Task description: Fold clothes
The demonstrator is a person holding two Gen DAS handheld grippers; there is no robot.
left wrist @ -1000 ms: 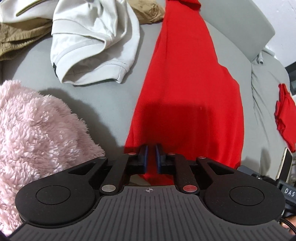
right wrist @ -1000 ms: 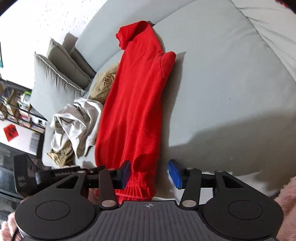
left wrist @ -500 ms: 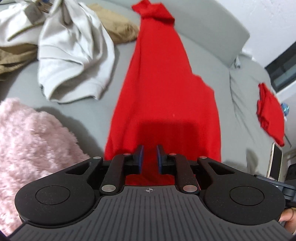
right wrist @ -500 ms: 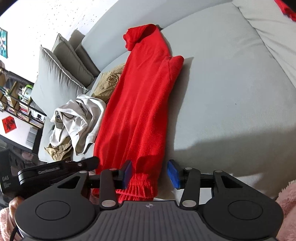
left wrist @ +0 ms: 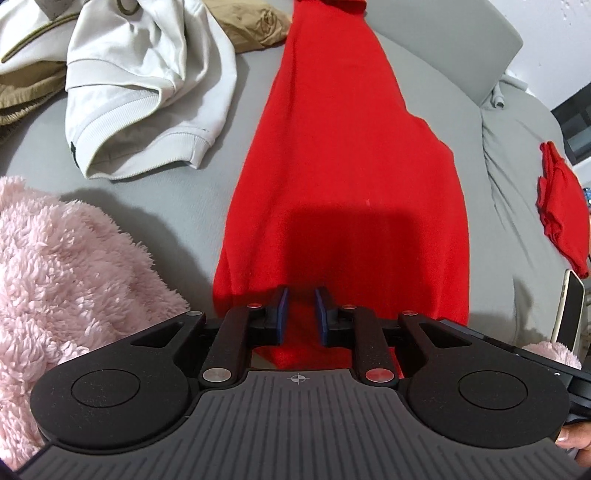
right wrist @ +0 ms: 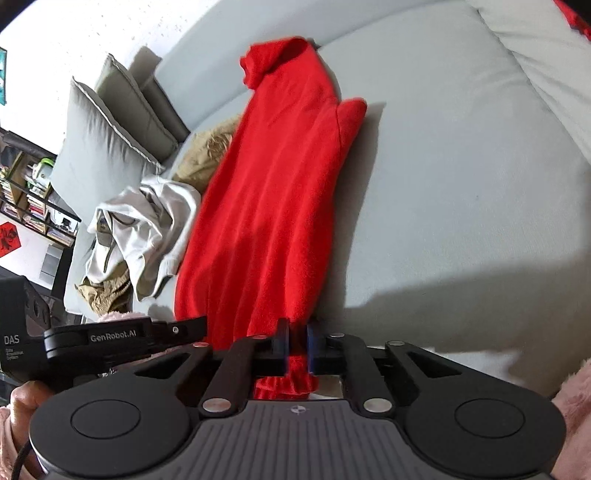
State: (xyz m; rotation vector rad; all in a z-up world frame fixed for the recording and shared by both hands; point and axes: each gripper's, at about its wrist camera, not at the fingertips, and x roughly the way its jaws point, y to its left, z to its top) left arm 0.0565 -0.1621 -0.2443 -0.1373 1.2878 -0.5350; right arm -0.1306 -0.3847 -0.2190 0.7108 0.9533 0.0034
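Observation:
A long red garment lies stretched along the grey sofa seat; it also shows in the right wrist view. My left gripper is shut on its near end, red cloth between the blue pads. My right gripper is shut on the ribbed red cuff at the near end. The left gripper's body shows just left of the right one.
A white jacket and tan clothing lie heaped left of the red garment. A pink fluffy garment is at near left. Another red piece lies far right. A phone stands at right. Grey cushions lean at the sofa's end.
My right gripper has closed from open onto the red cuff. My left gripper stays shut on the near end, and the garment is pulled straighter.

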